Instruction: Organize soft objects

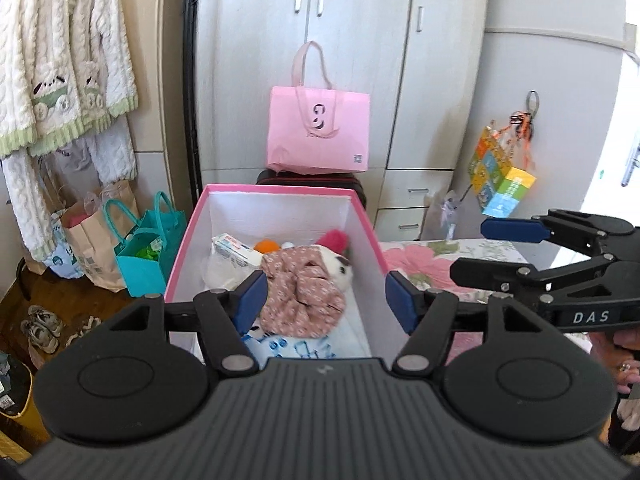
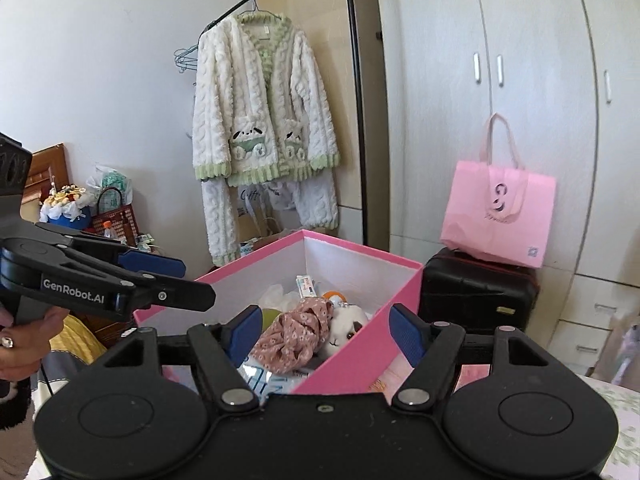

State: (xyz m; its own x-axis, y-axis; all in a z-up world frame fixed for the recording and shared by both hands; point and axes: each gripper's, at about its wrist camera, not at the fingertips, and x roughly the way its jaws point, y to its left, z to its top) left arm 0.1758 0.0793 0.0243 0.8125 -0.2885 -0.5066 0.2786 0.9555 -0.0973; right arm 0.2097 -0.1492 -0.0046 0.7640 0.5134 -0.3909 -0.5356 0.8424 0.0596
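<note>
Tongs both hang spread and empty: left gripper point(image 1: 326, 300), right gripper point(image 2: 324, 334). Your floral cloth point(image 1: 304, 288) lies loosely heaped inside the pink box point(image 1: 276, 192); careless reaching could drag it out.

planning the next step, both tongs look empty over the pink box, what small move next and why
Probably draw both back and look for another soft item: left tongs and right tongs stand open, holding nothing, and the floral cloth already lies inside the pink box.

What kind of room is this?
Most likely a bedroom in a home: a fluffy cardigan hangs on a clothes rail, tall wardrobe doors fill the wall, and a floral bedspread lies beside the pink box.
</note>
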